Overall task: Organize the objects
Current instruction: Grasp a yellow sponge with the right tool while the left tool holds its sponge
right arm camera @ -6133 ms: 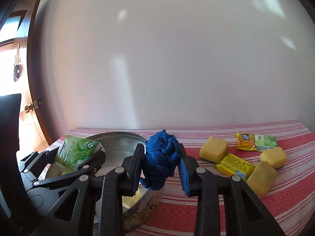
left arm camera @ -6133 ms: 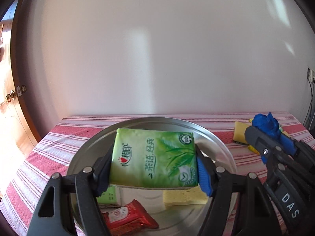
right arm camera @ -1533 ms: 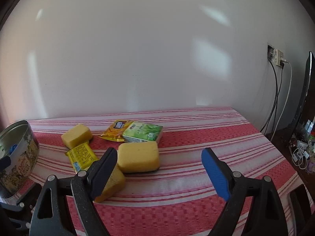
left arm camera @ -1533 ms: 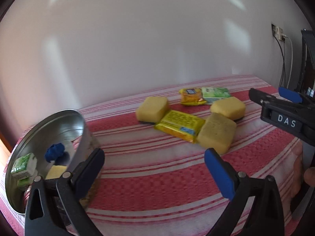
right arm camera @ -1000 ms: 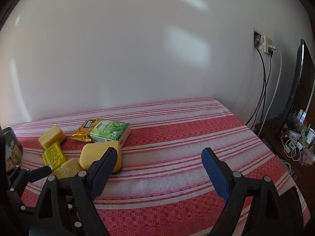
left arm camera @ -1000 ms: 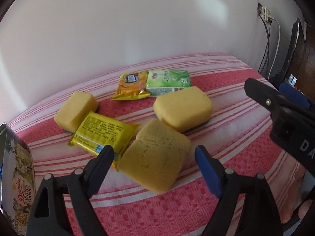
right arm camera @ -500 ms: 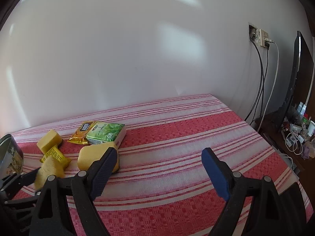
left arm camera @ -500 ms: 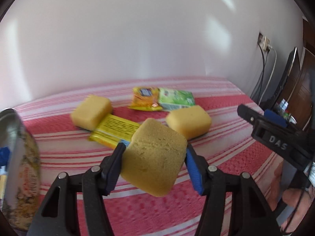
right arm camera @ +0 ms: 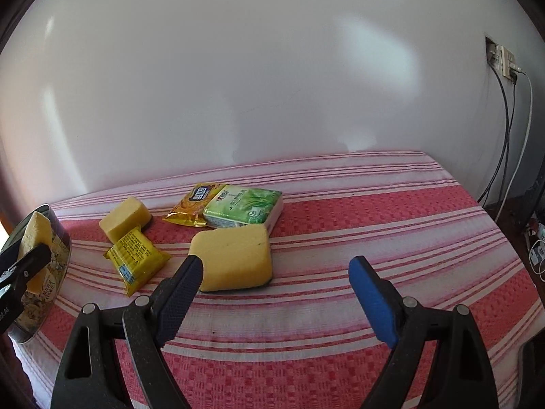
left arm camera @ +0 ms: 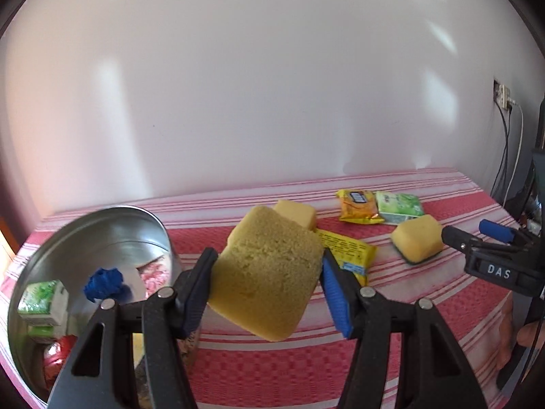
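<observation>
Your left gripper (left arm camera: 267, 288) clamped on a yellow sponge (left arm camera: 265, 272) beside the cookie tin (left arm camera: 41, 248), your right gripper (right arm camera: 274, 298) spread wide, apparently empty, near a green-backed sponge (right arm camera: 235, 260) mid-tablecloth (right arm camera: 391, 225)

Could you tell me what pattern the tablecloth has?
Red and white woven stripes; right wrist view shows it best.

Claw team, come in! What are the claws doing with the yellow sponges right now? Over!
Left claw shut on a sponge, lifted beside the tin. Right claw open, empty, near the sponge with the dark underside. Nothing blocking the tin.
</observation>
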The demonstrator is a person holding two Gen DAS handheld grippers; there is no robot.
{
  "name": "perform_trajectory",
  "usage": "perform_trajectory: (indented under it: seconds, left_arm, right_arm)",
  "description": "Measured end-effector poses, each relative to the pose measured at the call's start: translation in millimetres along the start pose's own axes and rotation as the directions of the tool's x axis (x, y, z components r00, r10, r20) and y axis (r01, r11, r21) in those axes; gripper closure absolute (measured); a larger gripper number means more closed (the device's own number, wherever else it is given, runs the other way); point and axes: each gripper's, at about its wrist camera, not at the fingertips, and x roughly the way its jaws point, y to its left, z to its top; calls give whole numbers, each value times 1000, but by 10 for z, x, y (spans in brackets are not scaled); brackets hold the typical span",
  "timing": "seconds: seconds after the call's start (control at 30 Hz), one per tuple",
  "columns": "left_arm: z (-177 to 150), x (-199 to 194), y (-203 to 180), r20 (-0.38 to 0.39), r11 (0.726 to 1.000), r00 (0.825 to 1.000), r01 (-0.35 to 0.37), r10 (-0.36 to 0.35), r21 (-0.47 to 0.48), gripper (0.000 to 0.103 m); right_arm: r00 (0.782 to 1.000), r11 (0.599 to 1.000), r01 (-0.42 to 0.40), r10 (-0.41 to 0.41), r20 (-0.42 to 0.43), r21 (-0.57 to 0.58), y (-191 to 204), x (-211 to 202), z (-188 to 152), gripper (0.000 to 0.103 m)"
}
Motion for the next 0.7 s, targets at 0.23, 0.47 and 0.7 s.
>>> perform_trajectory:
  seconds: [0.23, 0.47, 0.7]
  left_arm:
    - [9, -10, 108, 27, 1000, 999, -23, 22, 18, 43]
    - [-9, 56, 174, -6, 1000, 1000, 2, -2, -5, 43]
    - [-22, 51, 146, 1, 1000, 1000, -1, 1, 2, 43]
  right_arm:
    - [993, 999, 8, -14, -121, -48, 317, 456, 134, 14]
    - [975, 999, -21, 13, -222, -31, 389, 732, 158, 32]
    - [990, 995, -57, 68, -127, 87, 202, 482, 92, 32]
